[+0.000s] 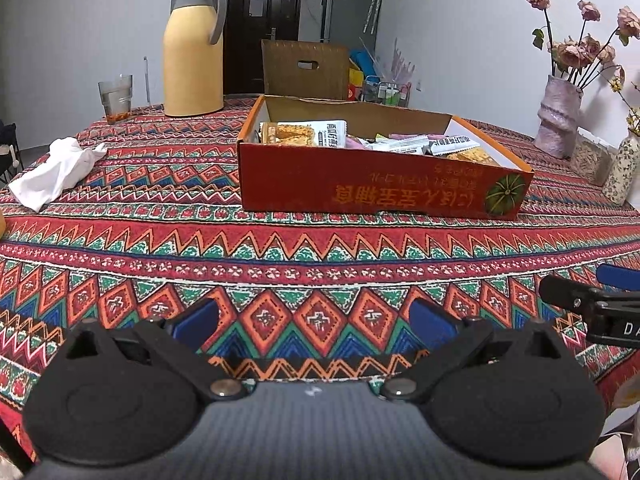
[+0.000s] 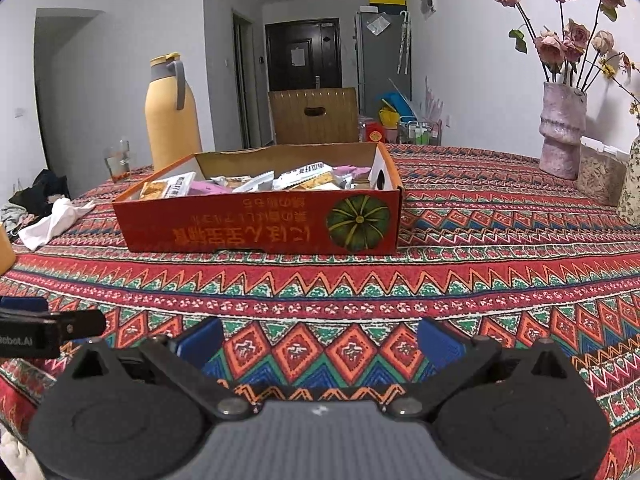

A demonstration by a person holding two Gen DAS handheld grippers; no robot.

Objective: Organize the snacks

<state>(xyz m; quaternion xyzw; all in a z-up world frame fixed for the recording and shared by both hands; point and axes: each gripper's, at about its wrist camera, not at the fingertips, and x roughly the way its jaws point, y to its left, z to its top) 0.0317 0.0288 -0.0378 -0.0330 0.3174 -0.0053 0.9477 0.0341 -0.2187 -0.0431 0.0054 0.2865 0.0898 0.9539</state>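
Item: red cardboard box, open-topped, pumpkin emblem on its near wall, standing on the counter under a patterned cloth.

Contents: snack packets, white, pink and biscuit-printed, lying loose and overlapping inside the box. None is seen on the cloth outside it.

Left gripper: low over the near edge of the counter, blue fingers spread wide, nothing between them.

Right gripper: alongside it at like height, blue fingers likewise spread and empty. Both are well apart from the box.

Surroundings: yellow thermos jug and drinking glass behind the box to the left; crumpled white cloth left of the box; pink vase with dried roses to the right.

Handling note: the packets appear light, slippery and stacked, so a good approach would likely come from above the box wall, take one packet by a free edge, and pinch only once that edge sits fully between the fingers. The other gripper could steady the box so it does not slide on the cloth.
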